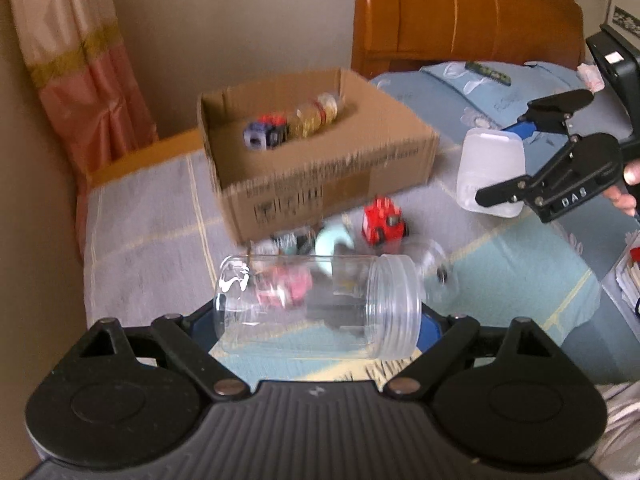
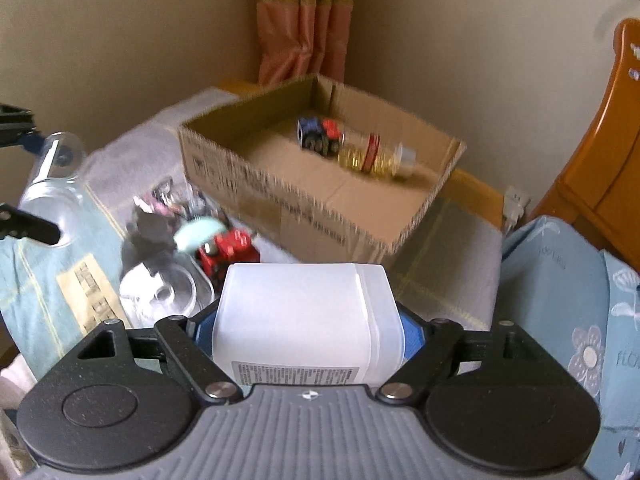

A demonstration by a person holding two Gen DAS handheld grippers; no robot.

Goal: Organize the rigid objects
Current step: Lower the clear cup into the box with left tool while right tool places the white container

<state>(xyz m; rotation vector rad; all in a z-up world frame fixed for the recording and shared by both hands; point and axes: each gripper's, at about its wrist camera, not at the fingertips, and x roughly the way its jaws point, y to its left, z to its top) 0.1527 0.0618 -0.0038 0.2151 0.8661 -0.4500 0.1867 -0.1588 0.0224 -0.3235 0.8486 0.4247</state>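
My left gripper (image 1: pixel 316 320) is shut on a clear plastic jar (image 1: pixel 316 304), held sideways above the bed; the jar also shows in the right wrist view (image 2: pixel 50 196). My right gripper (image 2: pixel 308 328) is shut on a white plastic container (image 2: pixel 304 320), held sideways; it also shows in the left wrist view (image 1: pixel 490 170) at right. An open cardboard box (image 1: pixel 320 184) sits ahead, holding a small toy block vehicle (image 1: pixel 266 134) and a bottle with gold contents (image 1: pixel 316 114). A red toy truck (image 1: pixel 384 222) lies in front of the box.
A pile of small items lies by the red truck: a mint green piece (image 2: pixel 196 236), a clear lid (image 2: pixel 168 292), dark bits (image 2: pixel 150 224). The bed has a grey and blue quilt (image 1: pixel 140 232). A wooden headboard (image 1: pixel 460 12), curtain (image 1: pixel 80 60) and wall stand behind.
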